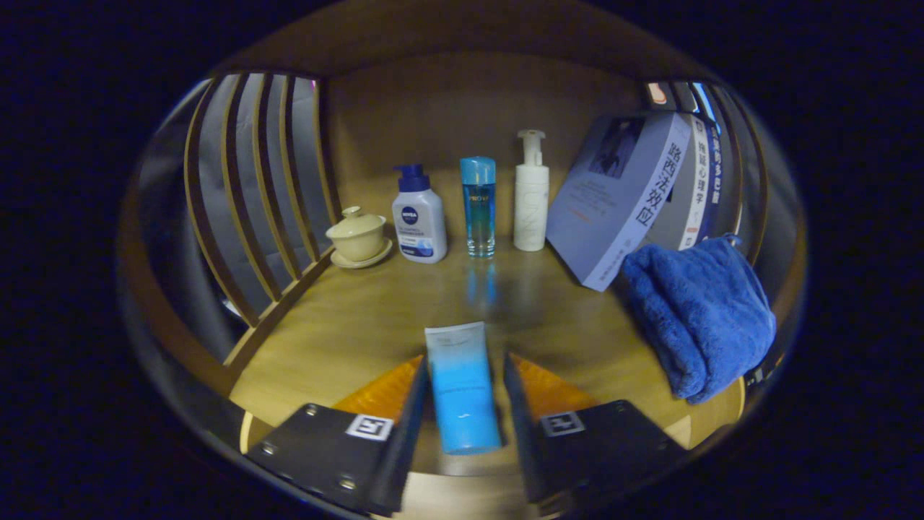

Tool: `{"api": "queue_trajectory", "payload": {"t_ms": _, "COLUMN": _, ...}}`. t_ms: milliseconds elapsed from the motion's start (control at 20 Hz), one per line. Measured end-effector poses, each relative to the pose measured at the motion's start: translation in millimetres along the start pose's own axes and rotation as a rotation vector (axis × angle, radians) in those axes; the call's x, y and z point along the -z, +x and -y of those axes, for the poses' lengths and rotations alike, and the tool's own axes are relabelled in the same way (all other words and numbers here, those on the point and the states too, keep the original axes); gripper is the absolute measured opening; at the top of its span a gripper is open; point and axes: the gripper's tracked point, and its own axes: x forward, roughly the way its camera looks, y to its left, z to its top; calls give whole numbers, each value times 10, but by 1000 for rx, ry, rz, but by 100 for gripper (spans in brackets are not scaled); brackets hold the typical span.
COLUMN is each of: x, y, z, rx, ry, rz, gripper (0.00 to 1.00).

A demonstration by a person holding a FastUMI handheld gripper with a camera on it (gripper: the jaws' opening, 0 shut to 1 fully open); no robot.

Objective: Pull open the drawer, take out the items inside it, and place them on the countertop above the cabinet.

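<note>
The wooden surface (346, 325) spreads out ahead of the jaws, closed in by a wooden back wall and a slatted wooden side panel (253, 188) on one side. Opposite the slats, a row of books (628, 195) leans against the other side, the front one tilted with its spine facing out. Just in front of the books a blue towel (704, 318) lies bunched in a heap, touching the lowest book's corner. Along the back wall stand three bottles in a line, near one another but apart: a white pump bottle (531, 198) nearest the books, a slim blue bottle (478, 208) in the middle, and a squat white bottle with a dark blue pump (418, 217). Beside that last one, near the slats, sits a small cream lidded cup on its saucer (358, 237). The gripper (463, 375) hovers low over the surface, and between its jaws is a blue and white tube (460, 386), pointing forward; the left jaw looks to be against it, but a narrow gap shows on the other side, so I cannot tell whether it is truly clamped.
</note>
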Motion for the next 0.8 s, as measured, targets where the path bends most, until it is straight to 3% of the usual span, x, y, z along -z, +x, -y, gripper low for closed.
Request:
{"api": "queue_trajectory", "payload": {"t_ms": 150, "x": -62, "y": -184, "z": 146, "rx": 46, "ry": -27, "rz": 24, "gripper": 100}}
{"api": "queue_trajectory", "payload": {"t_ms": 800, "x": 25, "y": -1735, "z": 64, "rx": -29, "ry": -11, "rz": 130, "gripper": 100}}
